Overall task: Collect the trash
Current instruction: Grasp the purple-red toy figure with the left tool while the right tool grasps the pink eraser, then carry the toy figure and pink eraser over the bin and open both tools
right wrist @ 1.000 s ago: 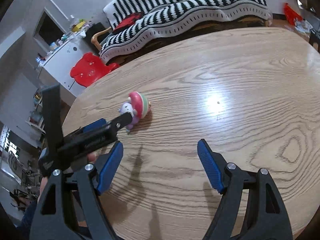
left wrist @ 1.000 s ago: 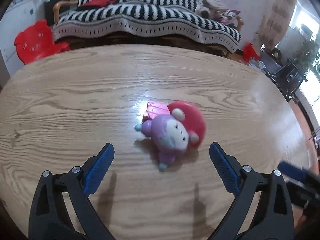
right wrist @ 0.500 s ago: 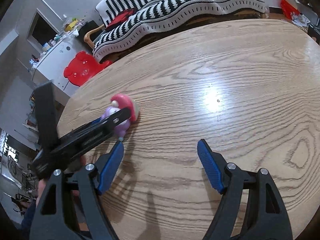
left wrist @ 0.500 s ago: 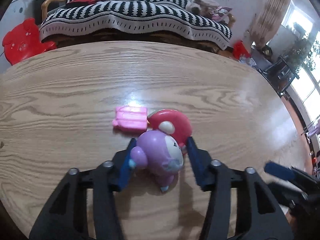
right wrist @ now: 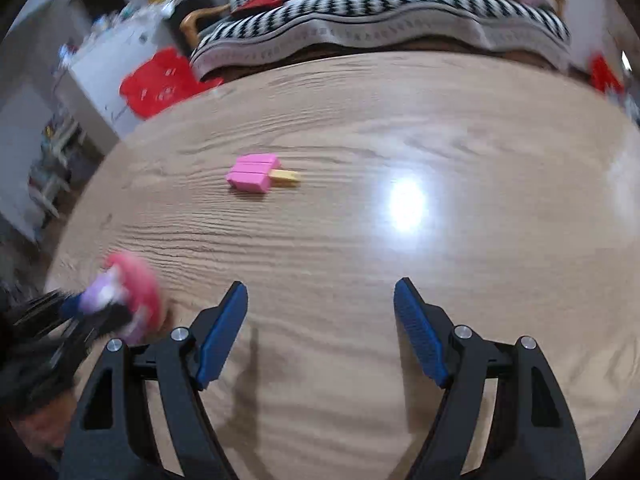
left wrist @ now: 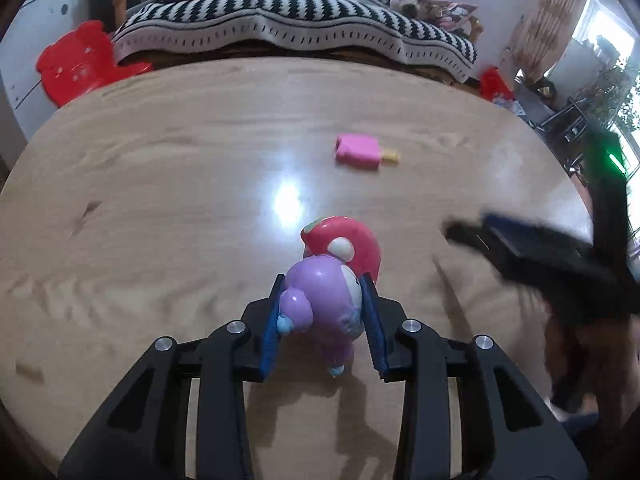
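Note:
My left gripper [left wrist: 322,300] is shut on a purple and red toy figure [left wrist: 332,280] and holds it above the wooden table [left wrist: 160,208]. The same toy shows blurred at the left of the right wrist view [right wrist: 124,296]. A pink toy popsicle with a yellow stick [left wrist: 362,152] lies on the table beyond it, also in the right wrist view [right wrist: 256,172]. My right gripper [right wrist: 320,300] is open and empty, low over the table and nearer than the popsicle; it shows blurred at the right of the left wrist view [left wrist: 500,240].
A sofa with a black and white striped blanket [left wrist: 288,20] stands behind the table. A red plastic stool [left wrist: 76,64] is at the left of it. A white cabinet [right wrist: 104,76] stands at the far left. Red items [left wrist: 494,82] lie on the floor at the right.
My left gripper has closed on the toy figure and lifted it back from the popsicle. My right gripper has swung to face the popsicle, still open.

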`<state>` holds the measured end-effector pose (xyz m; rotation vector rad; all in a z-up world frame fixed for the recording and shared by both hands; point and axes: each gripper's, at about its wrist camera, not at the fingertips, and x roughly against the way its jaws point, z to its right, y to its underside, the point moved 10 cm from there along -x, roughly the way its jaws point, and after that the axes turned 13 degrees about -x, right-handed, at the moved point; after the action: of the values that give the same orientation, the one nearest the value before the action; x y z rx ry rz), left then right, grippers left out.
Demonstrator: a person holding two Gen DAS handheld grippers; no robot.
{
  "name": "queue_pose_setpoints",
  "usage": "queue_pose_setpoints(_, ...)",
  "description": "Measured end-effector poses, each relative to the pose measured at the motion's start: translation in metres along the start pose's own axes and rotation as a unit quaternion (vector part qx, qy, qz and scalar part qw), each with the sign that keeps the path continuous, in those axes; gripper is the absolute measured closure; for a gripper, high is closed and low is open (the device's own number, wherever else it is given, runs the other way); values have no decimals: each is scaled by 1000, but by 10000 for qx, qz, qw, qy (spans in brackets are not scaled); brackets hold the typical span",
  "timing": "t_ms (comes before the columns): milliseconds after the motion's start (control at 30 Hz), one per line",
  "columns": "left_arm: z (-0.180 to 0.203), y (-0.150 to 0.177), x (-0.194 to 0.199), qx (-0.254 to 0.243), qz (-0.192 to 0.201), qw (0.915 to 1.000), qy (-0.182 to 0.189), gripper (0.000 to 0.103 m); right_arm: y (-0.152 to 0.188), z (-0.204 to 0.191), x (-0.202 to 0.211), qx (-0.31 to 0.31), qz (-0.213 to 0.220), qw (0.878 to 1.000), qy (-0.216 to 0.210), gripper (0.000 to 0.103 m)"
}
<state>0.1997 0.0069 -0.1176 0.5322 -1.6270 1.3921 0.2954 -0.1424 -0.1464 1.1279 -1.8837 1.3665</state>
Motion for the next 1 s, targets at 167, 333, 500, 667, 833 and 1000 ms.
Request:
queue_pose_setpoints(167,0,19,20,-178,59,9998,1,68,-22,-30,-33,1183,-41,9928,171,28)
queue_pose_setpoints(333,-13,32,20,-107,-102,9998,-94,67,-48,-54,-61,1859,-143,9824,90,29)
queue_pose_setpoints(500,-16,23,20,3,-74,10000,-44,67,-56,-71,-66,2065,-109,9783,-132,62)
queue_pose_setpoints(667,-10,21,24,-49,-20,9999,-94,67,-39,-72,-53,1846,13,9826,-185,63)
queue_pose_setpoints(833,-6,18,34,-73,101,9997,-195,67,-7,-62,-17,1470,118,9890,-133,63)
queue_pose_setpoints(1000,5,21,45,-254,202,9988,-362,67,46,-43,38,1346,163,9907,-77,63)
